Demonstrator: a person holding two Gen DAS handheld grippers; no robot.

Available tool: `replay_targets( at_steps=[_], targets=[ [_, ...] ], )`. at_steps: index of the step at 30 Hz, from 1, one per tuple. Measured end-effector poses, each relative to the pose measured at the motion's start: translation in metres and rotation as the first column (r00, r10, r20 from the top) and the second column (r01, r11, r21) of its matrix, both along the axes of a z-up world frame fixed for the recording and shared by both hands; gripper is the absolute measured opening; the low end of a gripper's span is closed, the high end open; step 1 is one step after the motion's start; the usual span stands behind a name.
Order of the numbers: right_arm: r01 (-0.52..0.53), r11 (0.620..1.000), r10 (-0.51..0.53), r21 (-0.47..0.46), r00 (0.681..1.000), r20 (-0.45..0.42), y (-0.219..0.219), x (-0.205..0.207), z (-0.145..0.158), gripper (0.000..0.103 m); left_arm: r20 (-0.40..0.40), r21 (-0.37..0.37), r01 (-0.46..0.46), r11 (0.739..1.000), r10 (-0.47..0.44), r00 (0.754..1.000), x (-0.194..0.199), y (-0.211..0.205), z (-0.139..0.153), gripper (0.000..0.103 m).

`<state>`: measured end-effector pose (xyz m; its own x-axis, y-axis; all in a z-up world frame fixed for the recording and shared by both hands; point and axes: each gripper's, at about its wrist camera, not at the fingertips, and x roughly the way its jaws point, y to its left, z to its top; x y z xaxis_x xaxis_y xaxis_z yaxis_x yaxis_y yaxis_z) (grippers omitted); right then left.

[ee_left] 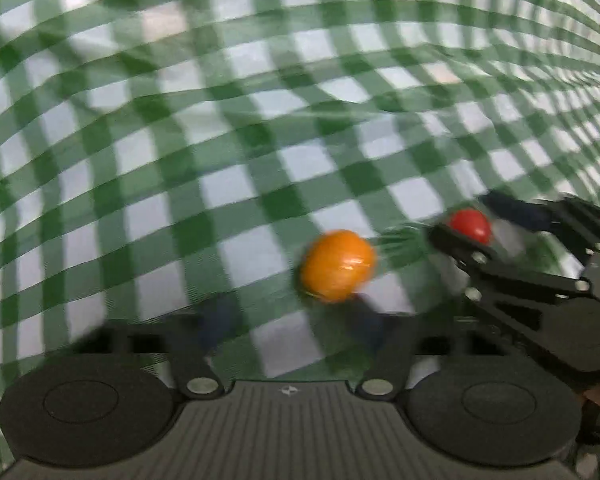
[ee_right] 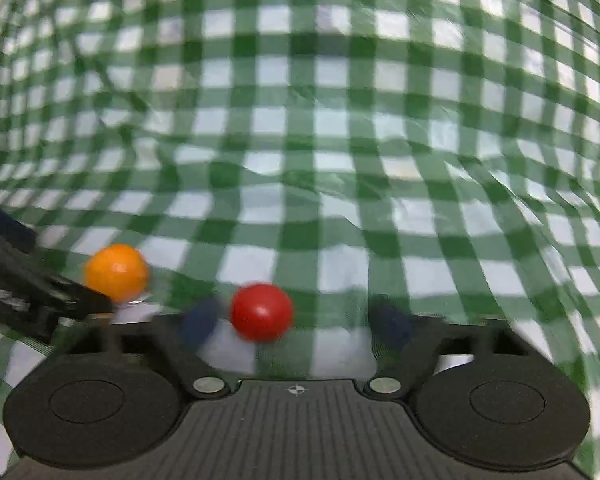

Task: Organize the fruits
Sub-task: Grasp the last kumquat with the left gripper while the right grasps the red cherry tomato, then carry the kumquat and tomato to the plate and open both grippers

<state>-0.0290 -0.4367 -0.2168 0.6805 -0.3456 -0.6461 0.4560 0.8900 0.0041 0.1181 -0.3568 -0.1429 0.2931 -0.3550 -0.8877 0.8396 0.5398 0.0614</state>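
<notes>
Looking along the left gripper (ee_left: 292, 320), its fingers stand spread, the orange fruit (ee_left: 337, 266) just ahead of the right finger on the checked cloth (ee_left: 180, 120). Along the right gripper (ee_right: 296, 322), fingers spread wide, the red fruit (ee_right: 261, 312) sits between them, nearer the left.

Both views are evenly and softly lit, with only faint shadows cast under the fruit. Strong fisheye bending is seen in the checked tablecloth (ee_left: 260, 100) towards the edges. Motion blur is spread over the orange fruit (ee_left: 337, 266), the red fruit (ee_right: 261, 312) and the blue fingertips (ee_right: 199, 322).
</notes>
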Motion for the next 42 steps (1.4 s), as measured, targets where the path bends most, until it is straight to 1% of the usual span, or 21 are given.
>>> replay_targets(
  at_steps=[2,3,4,6,7,9,10,11,12,14,15,16,17,18,22,26,30,33,36,39,42],
  targets=[
    [-0.001,1.000,0.001,0.004,1.000,0.000,0.004,-0.002,0.001,0.034,0.003,-0.022,0.020,1.000,-0.020,1.000,-0.005,-0.003,0.002,0.036],
    [-0.001,1.000,0.001,0.001,1.000,-0.003,0.003,-0.004,0.003,0.032,-0.002,-0.021,0.028,0.999,-0.028,1.000,-0.006,-0.005,0.002,0.031],
    [-0.002,1.000,0.002,0.000,1.000,-0.006,0.005,-0.005,0.003,0.032,-0.009,-0.024,0.033,0.999,-0.033,0.999,-0.007,-0.007,0.002,0.020],
    [-0.002,1.000,0.002,0.010,1.000,-0.007,0.004,-0.005,0.004,0.032,0.002,-0.032,0.047,0.998,-0.047,0.999,-0.011,-0.009,0.003,0.019],
    [-0.002,1.000,0.002,0.014,1.000,-0.009,0.004,-0.006,0.005,0.032,0.010,-0.035,0.060,0.998,-0.060,0.998,-0.013,-0.009,0.005,0.021],
    [0.004,1.000,-0.004,0.021,1.000,-0.010,0.006,-0.010,0.005,0.032,0.015,-0.024,0.067,0.997,-0.066,0.998,-0.014,-0.012,0.005,0.054],
    [0.005,1.000,-0.005,0.026,1.000,-0.008,0.006,-0.011,0.006,0.032,0.024,-0.033,0.058,0.998,-0.057,0.998,-0.014,-0.012,0.007,0.074],
    [0.007,0.999,-0.007,0.032,1.000,-0.005,0.003,-0.011,0.006,0.032,0.044,-0.058,0.050,0.997,-0.048,0.998,-0.014,-0.010,0.011,0.081],
    [0.011,0.999,-0.011,0.036,1.000,-0.002,0.002,-0.012,0.006,0.032,0.058,-0.077,0.050,0.996,-0.046,0.997,-0.014,-0.010,0.014,0.081],
    [0.018,0.999,-0.018,0.037,1.000,-0.003,-0.003,-0.018,0.008,0.032,0.036,-0.093,0.051,0.994,-0.048,0.998,-0.012,-0.014,0.016,0.081],
    [0.021,0.999,-0.021,0.034,1.000,-0.005,-0.003,-0.019,0.009,0.032,0.030,-0.089,0.046,0.995,-0.044,0.999,-0.011,-0.016,0.015,0.077],
    [0.023,0.999,-0.023,0.029,1.000,-0.006,-0.004,-0.021,0.009,0.032,0.025,-0.076,0.047,0.996,-0.045,0.999,-0.010,-0.019,0.012,0.061],
    [0.019,1.000,-0.019,0.019,1.000,-0.007,-0.003,-0.021,0.009,0.032,0.014,-0.054,0.051,0.997,-0.050,0.999,-0.009,-0.022,0.008,0.037],
    [0.016,1.000,-0.016,0.003,1.000,-0.012,-0.001,-0.022,0.009,0.030,0.001,-0.036,0.048,0.998,-0.048,0.999,-0.008,-0.023,0.005,0.038],
    [0.048,0.998,-0.048,-0.044,0.999,0.000,0.004,-0.030,0.018,0.030,0.031,-0.074,0.021,0.997,-0.019,0.999,-0.011,-0.013,0.011,0.037],
    [0.146,0.985,-0.144,-0.094,0.989,0.033,0.004,-0.052,0.040,0.030,0.040,-0.131,0.000,0.991,0.005,0.999,-0.024,0.019,0.037,0.035],
    [0.173,0.985,-0.170,-0.017,0.978,0.118,0.022,-0.097,0.082,0.030,0.052,-0.170,-0.020,0.985,0.030,0.998,-0.054,0.076,0.079,0.032],
    [0.150,0.989,-0.147,-0.010,0.978,0.151,0.058,-0.127,0.115,0.030,0.053,-0.190,-0.038,0.981,0.048,0.997,-0.081,0.126,0.108,0.031],
    [0.130,0.992,-0.128,-0.002,0.977,0.171,0.102,-0.155,0.140,0.030,0.021,-0.238,-0.066,0.969,0.073,0.997,-0.103,0.177,0.129,0.031],
    [0.106,0.994,-0.109,0.023,0.986,0.128,0.133,-0.167,0.144,0.030,0.025,-0.222,-0.098,0.970,0.107,0.994,-0.114,0.199,0.131,0.031],
    [0.127,0.989,-0.134,0.077,0.987,0.085,0.151,-0.163,0.140,0.030,0.035,-0.218,-0.135,0.967,0.146,0.989,-0.121,0.215,0.138,0.031]
  ],
)
